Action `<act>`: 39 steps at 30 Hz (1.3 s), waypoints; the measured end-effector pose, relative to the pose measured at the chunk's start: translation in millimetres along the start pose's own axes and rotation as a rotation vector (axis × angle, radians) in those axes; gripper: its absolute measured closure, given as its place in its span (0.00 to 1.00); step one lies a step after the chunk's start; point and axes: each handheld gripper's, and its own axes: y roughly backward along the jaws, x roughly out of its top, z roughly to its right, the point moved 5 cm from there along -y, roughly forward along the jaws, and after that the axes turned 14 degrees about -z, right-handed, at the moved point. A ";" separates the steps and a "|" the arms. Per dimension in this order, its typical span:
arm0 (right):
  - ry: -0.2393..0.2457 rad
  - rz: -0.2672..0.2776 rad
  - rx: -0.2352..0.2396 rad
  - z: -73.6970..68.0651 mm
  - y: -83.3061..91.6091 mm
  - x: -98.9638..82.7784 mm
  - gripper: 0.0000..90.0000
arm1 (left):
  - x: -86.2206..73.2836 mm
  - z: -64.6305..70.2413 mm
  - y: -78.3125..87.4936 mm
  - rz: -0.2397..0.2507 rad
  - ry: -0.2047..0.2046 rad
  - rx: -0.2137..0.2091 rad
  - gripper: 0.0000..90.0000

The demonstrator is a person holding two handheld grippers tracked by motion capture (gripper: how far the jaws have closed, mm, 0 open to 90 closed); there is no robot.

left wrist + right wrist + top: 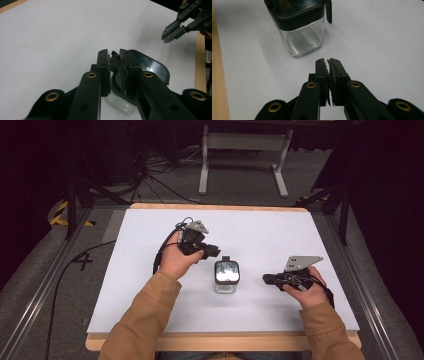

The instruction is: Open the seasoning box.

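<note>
We see a clear jar [226, 279] mid-desk [280, 235], its dark lid's tab pinched between the left gripper [115, 58] jaws (presumably to lift it), while the right gripper [327, 60], jaws together, waits beside it.

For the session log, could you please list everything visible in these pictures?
jar: one, clear with a black lid, middle of the table
table: one, white top with a wooden edge, in front of the person
frame: one, grey metal, on the floor beyond the table
cables: several, black, on the floor at far left
left gripper: one, black, jaws closed on the tab at the lid's edge
right gripper: one, black, jaws closed on nothing, right of the jar and apart from it
sleeves: two, tan, entering from the bottom
</note>
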 end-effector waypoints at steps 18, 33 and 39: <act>0.050 0.005 0.043 -13.7 -7.4 7.2 0.92 | 12.7 -4.9 -33.9 -0.031 0.018 -0.052 0.99; 0.062 -0.001 0.052 -17.7 -11.1 9.1 0.92 | 10.9 -6.6 -35.8 -0.064 0.006 -0.053 1.00; 0.073 0.000 0.056 -22.2 -11.6 12.3 0.93 | 12.1 -8.2 -36.8 -0.063 0.018 -0.055 1.00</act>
